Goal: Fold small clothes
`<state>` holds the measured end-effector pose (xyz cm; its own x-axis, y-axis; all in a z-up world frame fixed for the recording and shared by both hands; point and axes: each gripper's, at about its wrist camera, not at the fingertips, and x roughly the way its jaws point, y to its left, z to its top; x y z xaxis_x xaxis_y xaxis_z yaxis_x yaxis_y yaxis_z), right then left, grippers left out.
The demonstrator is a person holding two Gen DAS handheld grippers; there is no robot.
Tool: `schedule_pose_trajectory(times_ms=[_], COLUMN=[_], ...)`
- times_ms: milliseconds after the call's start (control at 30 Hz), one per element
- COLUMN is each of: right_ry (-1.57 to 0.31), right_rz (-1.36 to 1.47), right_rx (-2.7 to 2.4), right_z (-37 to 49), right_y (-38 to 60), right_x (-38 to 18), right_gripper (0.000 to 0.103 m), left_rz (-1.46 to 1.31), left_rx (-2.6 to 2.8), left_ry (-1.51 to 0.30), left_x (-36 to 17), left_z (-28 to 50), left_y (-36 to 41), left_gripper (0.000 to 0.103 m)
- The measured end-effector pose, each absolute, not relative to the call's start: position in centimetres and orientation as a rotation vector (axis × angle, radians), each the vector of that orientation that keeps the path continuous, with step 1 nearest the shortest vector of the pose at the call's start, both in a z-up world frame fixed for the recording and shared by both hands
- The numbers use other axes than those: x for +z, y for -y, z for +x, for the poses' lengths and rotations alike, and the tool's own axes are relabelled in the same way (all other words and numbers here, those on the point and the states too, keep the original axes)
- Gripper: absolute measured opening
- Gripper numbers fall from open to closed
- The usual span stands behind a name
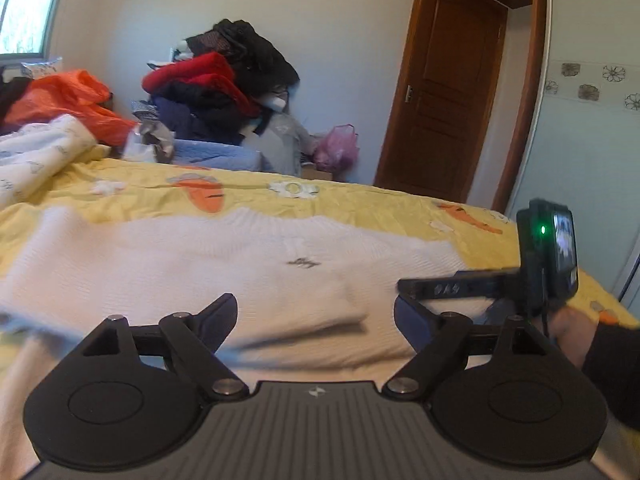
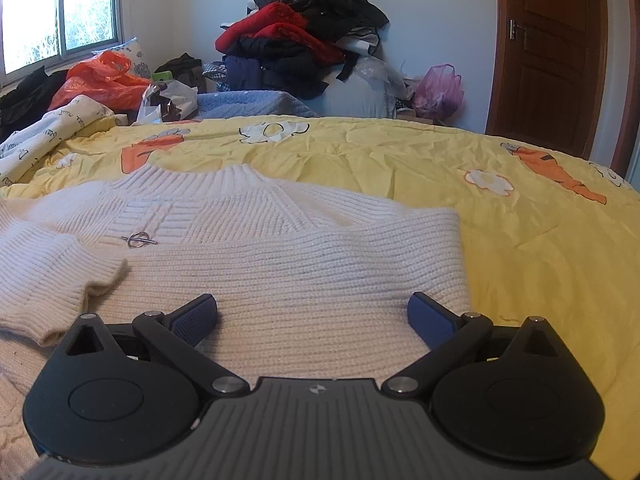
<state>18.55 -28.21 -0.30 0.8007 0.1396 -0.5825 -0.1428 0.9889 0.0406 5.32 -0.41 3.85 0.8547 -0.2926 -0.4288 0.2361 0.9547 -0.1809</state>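
Both tongs hang released over the white sweater, left gripper and right gripper alike. Collar lies straight ahead, hem nearest; the folded sleeve sits on the left gripper's side.

Soft daylight enters from the bright, overexposed glass window at upper left. The left wrist view is motion-smeared across the cream ribbed knit sweater; the right view is sharp. Both bow at the edges.

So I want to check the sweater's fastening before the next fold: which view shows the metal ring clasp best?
The right wrist view: the metal ring clasp lies sharp on the white sweater below the collar. In the left wrist view the clasp is only a small blurred dark mark.
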Motion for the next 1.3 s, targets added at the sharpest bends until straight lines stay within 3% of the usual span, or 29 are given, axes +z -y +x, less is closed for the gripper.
schedule_pose_trajectory(times_ms=[233,367,533,733,800,867,1000,1033,1300], right_ry=[-0.658,-0.653,-0.923,-0.940,-0.939,-0.948,-0.927,-0.925,-0.798], right_rz=[-0.073,0.223,0.475,0.490,0.461,0.406,0.321,0.333,0.313], right_rx=[0.117,0.326,0.528,0.479,0.489,0.490,0.480,0.489,0.522], right_z=[18.5,17.1,19.9,20.2,20.0,19.9,19.6,19.5,19.3], right_y=[26.9,26.1,23.5,21.7,21.2,20.5,19.8,19.9,22.9], right_x=[1.1,4.5,3.4,2.4,2.5,2.5,2.5,2.5,7.4], right_gripper=[0.100,0.101,0.083,0.081,0.070,0.043,0.022,0.013,0.011], left_rz=[-0.316,-0.443,-0.427,-0.480,-0.482,-0.484,-0.487,-0.487,-0.477], left_rx=[-0.170,-0.194,-0.199,-0.215,-0.220,-0.221,-0.222,-0.222,-0.221], left_ry=[-0.599,-0.574,-0.570,-0.556,-0.556,-0.555,-0.555,-0.555,-0.558], left_x=[0.4,-0.4,-0.2,-0.4,-0.4,-0.4,-0.4,-0.4,-0.4], left_z=[3.4,3.8,3.5,3.3,3.4,3.4,3.4,3.4,3.5], left_y=[-5.8,-7.3,-7.0,-7.7,-7.7,-7.7,-7.8,-7.8,-7.8], left_gripper=[0.086,0.096,0.097,0.098,0.099,0.099,0.099,0.099,0.099])
